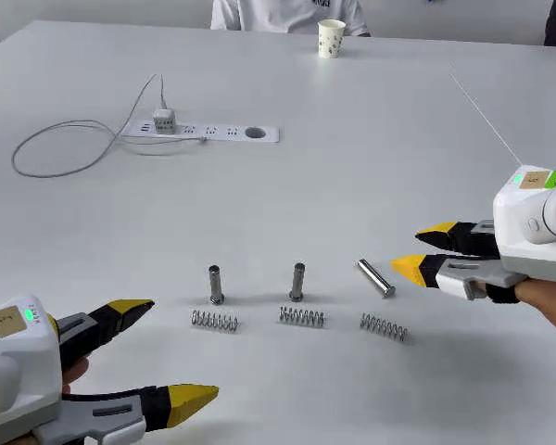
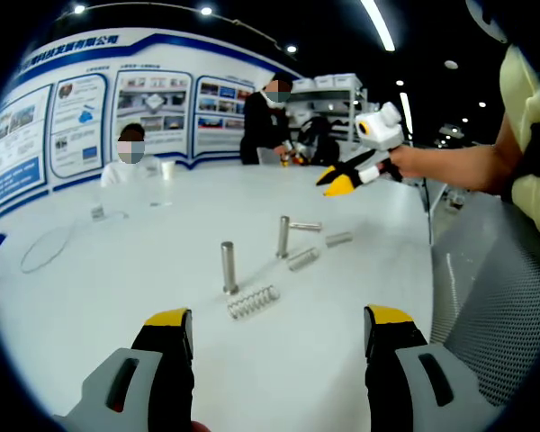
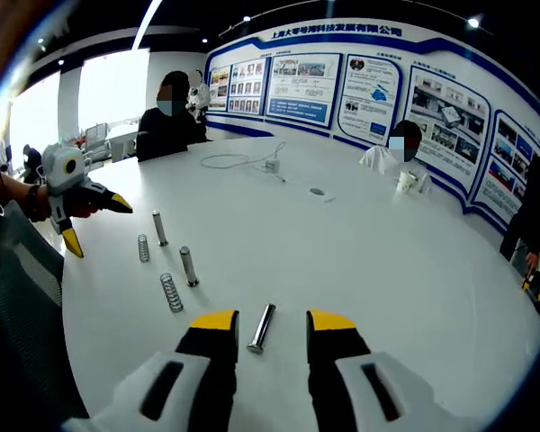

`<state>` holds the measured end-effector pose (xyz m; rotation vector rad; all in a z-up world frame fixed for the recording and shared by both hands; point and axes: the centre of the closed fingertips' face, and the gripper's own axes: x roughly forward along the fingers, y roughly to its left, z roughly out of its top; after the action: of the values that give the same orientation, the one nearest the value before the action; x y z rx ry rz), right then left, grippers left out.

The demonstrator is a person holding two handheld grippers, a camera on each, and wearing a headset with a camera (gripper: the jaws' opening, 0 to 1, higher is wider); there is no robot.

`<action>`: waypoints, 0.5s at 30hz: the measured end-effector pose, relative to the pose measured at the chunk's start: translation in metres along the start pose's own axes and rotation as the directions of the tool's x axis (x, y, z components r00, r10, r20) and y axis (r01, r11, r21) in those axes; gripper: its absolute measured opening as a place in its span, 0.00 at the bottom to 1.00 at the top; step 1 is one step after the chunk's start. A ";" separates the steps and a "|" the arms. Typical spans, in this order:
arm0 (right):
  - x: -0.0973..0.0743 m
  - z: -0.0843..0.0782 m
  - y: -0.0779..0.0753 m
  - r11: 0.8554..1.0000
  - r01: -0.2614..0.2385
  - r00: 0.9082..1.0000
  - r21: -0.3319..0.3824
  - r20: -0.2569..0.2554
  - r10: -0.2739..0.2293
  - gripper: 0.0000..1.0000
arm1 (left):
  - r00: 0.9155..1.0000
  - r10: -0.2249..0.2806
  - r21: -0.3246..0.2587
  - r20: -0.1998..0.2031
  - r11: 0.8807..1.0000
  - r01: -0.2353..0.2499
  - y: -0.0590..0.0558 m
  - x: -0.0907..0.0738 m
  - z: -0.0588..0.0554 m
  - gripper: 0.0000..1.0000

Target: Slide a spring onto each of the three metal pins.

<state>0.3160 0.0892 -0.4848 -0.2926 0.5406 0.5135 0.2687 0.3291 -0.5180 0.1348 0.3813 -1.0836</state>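
Left tongs [image 1: 181, 349]: jaws wide, nothing in them. They hang low over the table [image 1: 371, 158], on my side of the mid pin [image 1: 297, 281] and off to its left, clear of all parts.

Right tongs [image 1: 410, 248]: jaws at a medium gap, also empty. They sit right of the mid pin with the tips pointing back toward it. From the right gripper view the flat pin [image 1: 375, 277] lies in line with the gap, just ahead of the tips. In the head view the lower tip is close to it but not touching.

Pins:
- The mid pin stands upright on its wider end.
- The left pin [image 1: 215, 284] stands upright too, left of the mid pin and level with it.
- The flat pin lies on its side, right of the mid pin and skewed to the row.

Springs all lie loose on the table in a row on my side of the mid pin:
- The mid spring [image 1: 301, 316] is just in front of the mid pin.
- The left spring [image 1: 214, 321] is front-left of it, just in front of the left pin.
- The right spring [image 1: 385, 326] is front-right of it, near the flat pin but apart.

Well beyond the mid pin and to the left there's a power strip [image 1: 204, 132] with a white plug [image 1: 163, 119] and a looped cable [image 1: 60, 153]. A cup [image 1: 331, 38] sits farther back, slightly right, with a person [image 1: 287, 14] seated behind it.
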 end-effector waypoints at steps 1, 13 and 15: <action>0.001 0.000 0.000 1.000 0.002 1.000 0.001 -0.002 -0.002 0.31 | 1.000 0.000 0.000 0.000 1.000 0.000 0.000 0.000 0.000 0.79; 0.018 -0.001 -0.003 1.000 0.000 0.999 -0.013 -0.034 0.000 0.29 | 1.000 0.013 0.004 -0.003 1.000 -0.013 0.000 -0.002 0.001 0.79; 0.023 -0.001 -0.002 1.000 -0.005 0.999 -0.013 -0.042 0.005 0.28 | 1.000 0.016 0.004 -0.005 1.000 -0.016 0.000 -0.002 0.001 0.79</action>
<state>0.3336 0.0956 -0.4983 -0.3147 0.5787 0.5166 0.2682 0.3308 -0.5167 0.1439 0.3819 -1.0686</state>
